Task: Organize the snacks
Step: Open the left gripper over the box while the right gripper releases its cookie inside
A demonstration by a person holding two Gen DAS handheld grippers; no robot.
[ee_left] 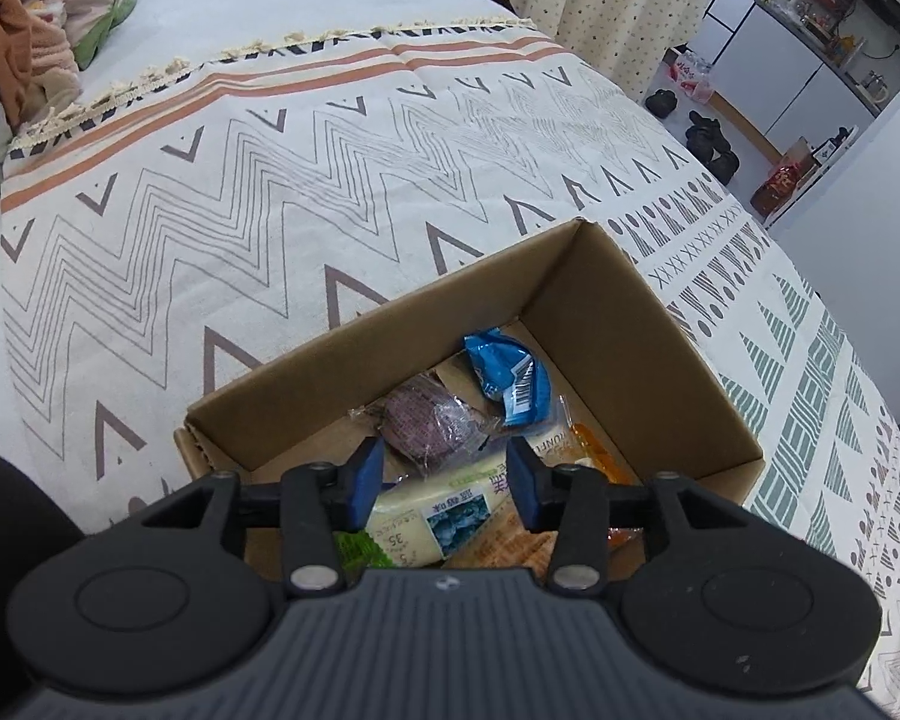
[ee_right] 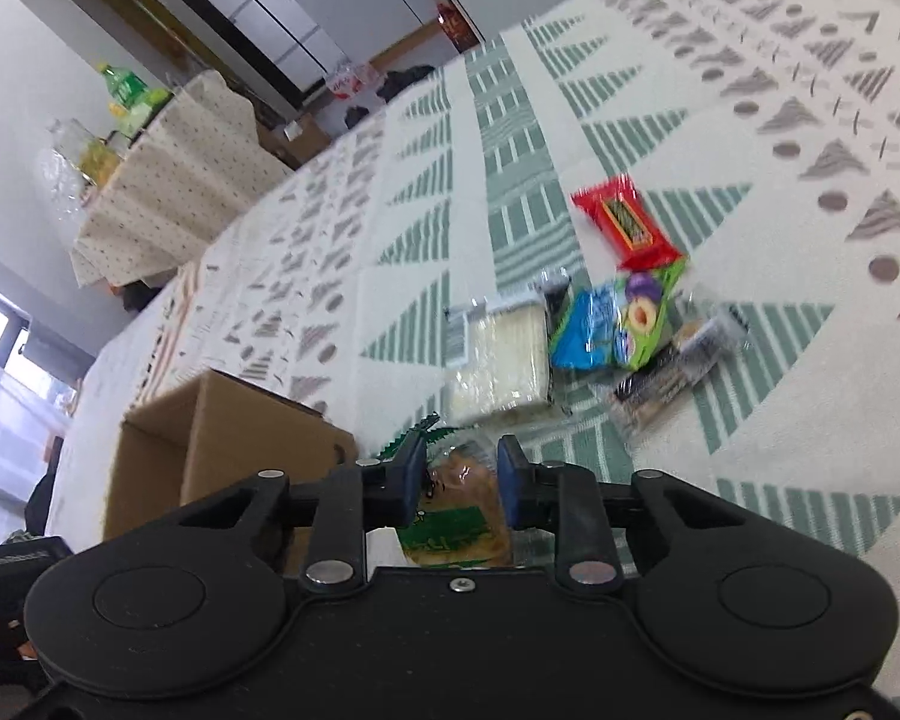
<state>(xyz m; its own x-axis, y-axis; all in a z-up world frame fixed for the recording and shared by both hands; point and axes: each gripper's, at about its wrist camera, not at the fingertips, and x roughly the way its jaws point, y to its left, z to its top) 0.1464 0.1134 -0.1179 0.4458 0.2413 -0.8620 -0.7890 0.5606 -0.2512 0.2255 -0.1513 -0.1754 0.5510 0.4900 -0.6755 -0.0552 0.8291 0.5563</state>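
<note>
A: What is seen nearest in the left wrist view?

B: The left gripper (ee_left: 444, 480) is held over an open cardboard box (ee_left: 648, 360). Its blue ribbed pads (ee_left: 367, 483) are kept apart, and nothing is pressed between them. Below the gap a pale flat packet with a blue picture label (ee_left: 432, 510) is seen lying in the box.

A: And further inside the box?

B: A crinkled clear wrapper with a purple snack (ee_left: 429, 420) is found, then a glossy blue packet with a barcode (ee_left: 510, 375), and an orange packet (ee_left: 594, 450) beside the right wall. The walls are plain brown, matte and straight. Beyond the box a woven cloth with grey zigzag lines (ee_left: 270, 180) is spread, with a fringe at its far edge.

A: What is given only by the right wrist view?

B: The right gripper (ee_right: 461, 480) is shown with narrow jaws closed on a clear packet with a green label and a brownish snack (ee_right: 459, 510). The same box (ee_right: 210, 450) is seen from outside, at the left. Further away, loose snacks are lying on the cloth (ee_right: 510, 180): a pale square packet in clear film (ee_right: 504, 360), a blue packet (ee_right: 588, 330), a green packet with a plum picture (ee_right: 645, 315), a dark bar in clear wrap (ee_right: 666, 381), and, farthest, a shiny red bar (ee_right: 627, 222). This part is blurred.
</note>
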